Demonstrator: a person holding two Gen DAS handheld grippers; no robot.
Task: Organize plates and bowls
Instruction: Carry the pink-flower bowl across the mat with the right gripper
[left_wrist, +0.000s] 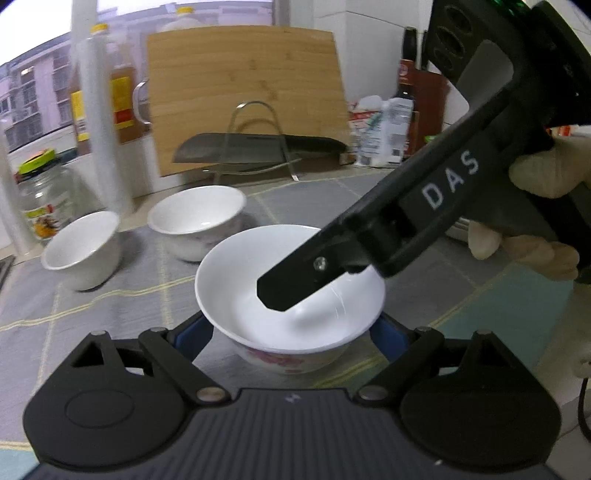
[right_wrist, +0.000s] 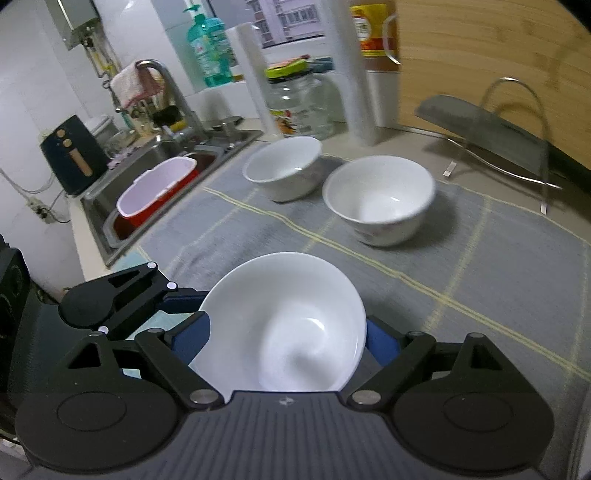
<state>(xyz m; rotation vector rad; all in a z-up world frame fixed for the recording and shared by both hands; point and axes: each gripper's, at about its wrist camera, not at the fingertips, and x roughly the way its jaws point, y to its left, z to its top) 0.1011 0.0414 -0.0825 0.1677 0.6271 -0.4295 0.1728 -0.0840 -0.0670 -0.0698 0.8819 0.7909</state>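
A white bowl (left_wrist: 255, 321) with pink flowers on its outside sits between the blue pads of my left gripper (left_wrist: 291, 341), which is shut on its lower sides. One black finger (left_wrist: 288, 288) of the right gripper hangs over the bowl's inside, held by a gloved hand (left_wrist: 546, 173). In the right wrist view the same bowl (right_wrist: 280, 314) fills the gap of my right gripper (right_wrist: 287, 341), whose pads stand beside the rim without clearly pressing it. The left gripper's finger (right_wrist: 184, 297) reaches the bowl's left side. Two more white bowls (right_wrist: 376, 199) (right_wrist: 282, 166) stand farther back on the grey mat (right_wrist: 480, 266).
Behind the bowls, a wooden cutting board (left_wrist: 243, 92) leans on the wall, with a cleaver on a wire rack (left_wrist: 258, 147) before it. A glass jar (left_wrist: 44, 199) and bottles line the back. A sink (right_wrist: 103, 221) with a red and white tub (right_wrist: 155, 188) lies left.
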